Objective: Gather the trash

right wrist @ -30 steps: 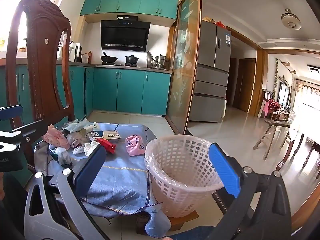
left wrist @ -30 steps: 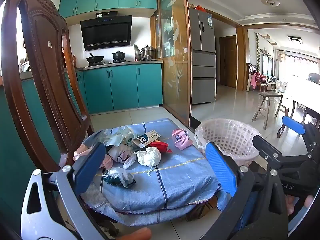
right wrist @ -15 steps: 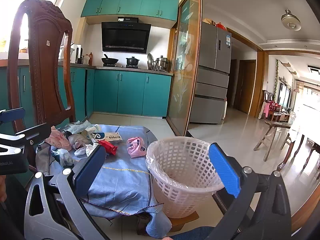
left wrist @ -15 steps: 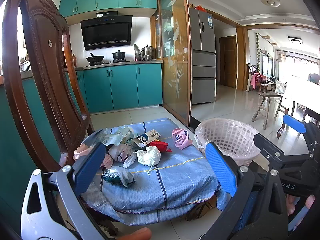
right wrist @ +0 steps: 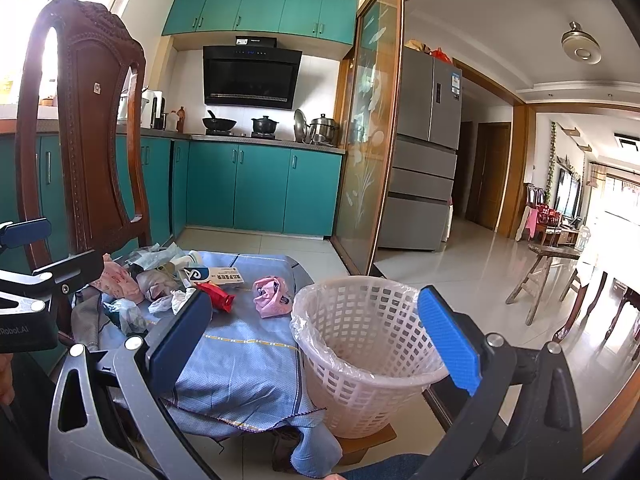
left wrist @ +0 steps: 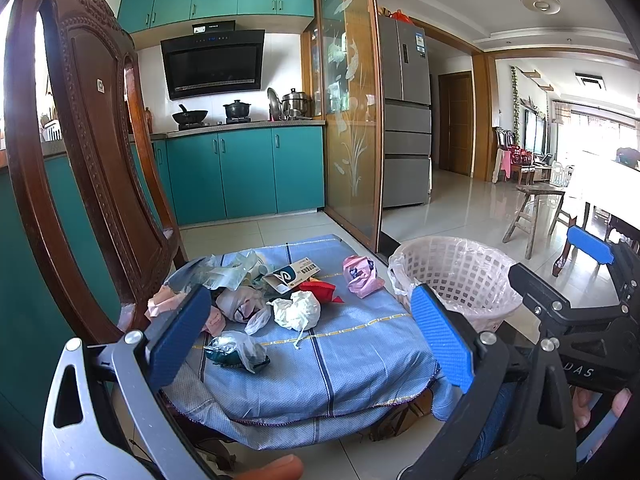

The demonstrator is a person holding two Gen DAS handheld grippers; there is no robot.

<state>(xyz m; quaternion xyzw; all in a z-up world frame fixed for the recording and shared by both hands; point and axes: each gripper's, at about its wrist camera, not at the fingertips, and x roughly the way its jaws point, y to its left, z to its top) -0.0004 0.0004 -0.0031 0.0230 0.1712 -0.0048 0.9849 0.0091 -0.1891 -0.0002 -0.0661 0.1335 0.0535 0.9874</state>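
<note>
- The left claw [left wrist: 308, 336] fills the bottom of the left wrist view, its two blue pads spread wide apart with nothing between them. It hangs above the near edge of a low counter [left wrist: 320, 364] draped in a blue checked cloth.
- The right claw [right wrist: 316, 340] fills the bottom of the right wrist view, also spread wide and holding nothing. Its right-hand pad sits in front of a pale lattice wastebasket [right wrist: 360, 344] lined with a clear bag.
- In the centre of the left wrist view, the trash lies scattered on the cloth: a dark bag in clear film [left wrist: 236, 354] nearest the claw, then a crumpled white wad [left wrist: 298, 310], a red wrapper [left wrist: 322, 290], a pink packet [left wrist: 360, 276] and a small printed box [left wrist: 292, 274]. Crumpled plastic and pink paper are heaped at centre left.
- The wastebasket stands just beside the counter's right edge. As far as its inside shows, it looks empty.
- Judging from this, collecting has hardly begun: every piece seen is on the cloth, and all of it is left to move.
- A carved wooden chair back [left wrist: 88, 152] rises at the left of the frame; teal kitchen cabinets stand behind.
- Readable writing: "Robot.AI" on the left claw's body at the left edge of the right wrist view, and "DAS" on the right claw's body at lower right of the left wrist view. The box's print is too small to read.
</note>
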